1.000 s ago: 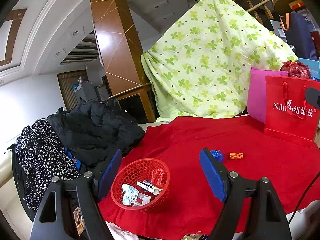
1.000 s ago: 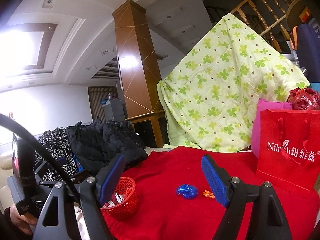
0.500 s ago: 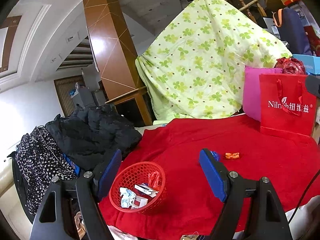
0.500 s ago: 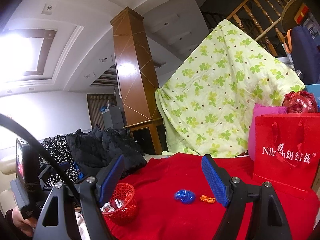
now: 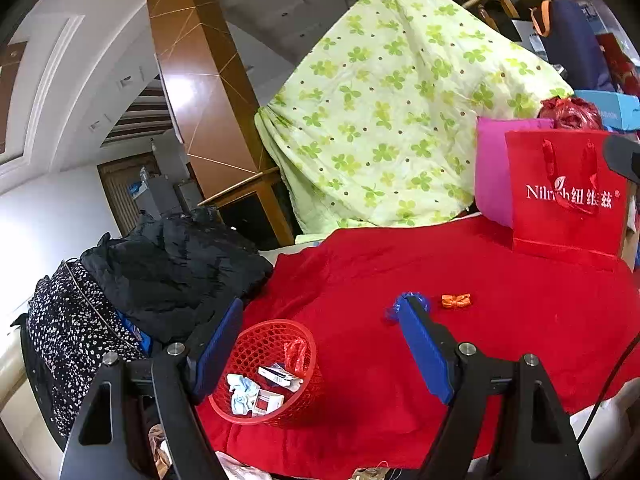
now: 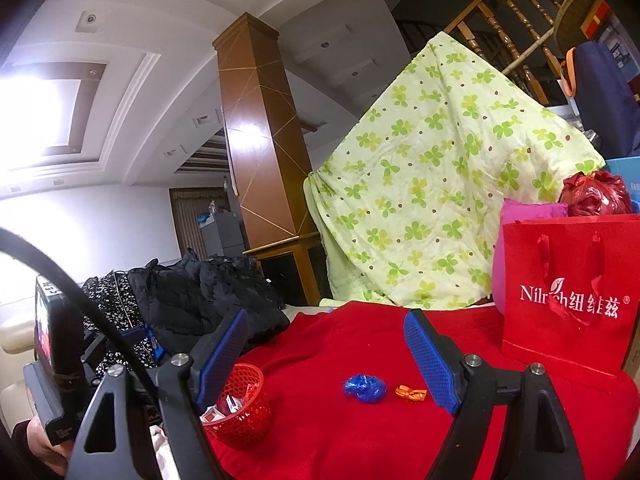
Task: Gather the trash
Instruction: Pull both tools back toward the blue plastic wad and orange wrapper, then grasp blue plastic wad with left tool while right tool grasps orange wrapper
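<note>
A red mesh basket [image 5: 280,340] holding several wrappers and paper scraps sits on the red cloth [image 5: 500,320]; it also shows low left in the right wrist view [image 6: 240,404]. A crumpled blue wrapper [image 6: 364,388] and a small orange wrapper [image 6: 410,393] lie on the cloth to the basket's right. In the left wrist view the blue wrapper [image 5: 394,308] is partly hidden behind my right fingertip, with the orange wrapper [image 5: 456,301] beside it. My left gripper [image 5: 320,320] is open and empty just above the basket. My right gripper [image 6: 324,332] is open and empty, short of the blue wrapper.
A red paper bag [image 6: 568,300] with a pink bag [image 6: 532,212] behind it stands at the right. A green floral quilt [image 6: 432,184] drapes behind the cloth. Black and dotted clothing [image 5: 160,264] is piled at the left. A wooden pillar [image 6: 260,140] stands behind.
Both cameras have shifted slightly: the basket and wrappers sit a little lower and nearer in the views. Both grippers stay open and empty.
</note>
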Available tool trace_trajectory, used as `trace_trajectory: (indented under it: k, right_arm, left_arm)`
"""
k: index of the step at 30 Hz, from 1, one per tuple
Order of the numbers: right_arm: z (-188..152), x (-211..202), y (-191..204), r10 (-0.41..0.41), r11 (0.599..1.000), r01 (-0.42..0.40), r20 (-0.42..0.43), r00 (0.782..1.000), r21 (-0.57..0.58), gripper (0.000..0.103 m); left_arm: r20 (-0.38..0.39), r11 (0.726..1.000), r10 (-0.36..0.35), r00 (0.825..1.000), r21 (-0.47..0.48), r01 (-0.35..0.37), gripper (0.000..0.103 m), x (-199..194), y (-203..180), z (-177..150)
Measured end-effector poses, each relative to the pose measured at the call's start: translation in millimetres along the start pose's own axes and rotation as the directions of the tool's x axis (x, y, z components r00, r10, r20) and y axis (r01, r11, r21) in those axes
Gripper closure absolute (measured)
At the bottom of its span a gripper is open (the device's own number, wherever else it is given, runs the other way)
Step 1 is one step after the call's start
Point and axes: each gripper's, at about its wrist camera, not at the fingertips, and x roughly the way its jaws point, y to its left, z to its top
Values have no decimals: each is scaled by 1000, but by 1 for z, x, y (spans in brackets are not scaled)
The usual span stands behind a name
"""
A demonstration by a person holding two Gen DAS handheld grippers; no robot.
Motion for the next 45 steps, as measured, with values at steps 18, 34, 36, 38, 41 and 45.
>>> trace_trajectory:
  k: [18, 34, 36, 38, 41, 45]
  right_arm:
    - [-21, 16, -50, -42, 995, 47, -61, 997, 86, 20]
    - [-79, 80, -124, -116, 965, 171, -258, 959, 200, 20]
    - [-92, 97, -131, -110, 961, 179, -303, 947, 209, 20]
    - [-105, 117, -139, -96, 959, 181, -348, 933, 219, 20]
    - [-124, 146, -150, -72, 955, 180, -408, 910, 234, 20]
    - [-145, 192, -172, -36, 949, 180, -475, 879, 260, 20]
  left_arm:
    - [-101, 996, -68, 993, 51, 74, 22, 38, -38, -11]
    - [-408, 993, -109, 906, -1, 119, 22, 153, -62, -76]
    - [-424, 992, -114, 899, 0, 126, 22, 163, -64, -78]
    - [-437, 992, -114, 893, 4, 128, 22, 175, -67, -80]
    - [-455, 991, -118, 883, 2, 134, 22, 192, -69, -80]
    - [-479, 990, -128, 869, -7, 141, 22, 222, -74, -74]
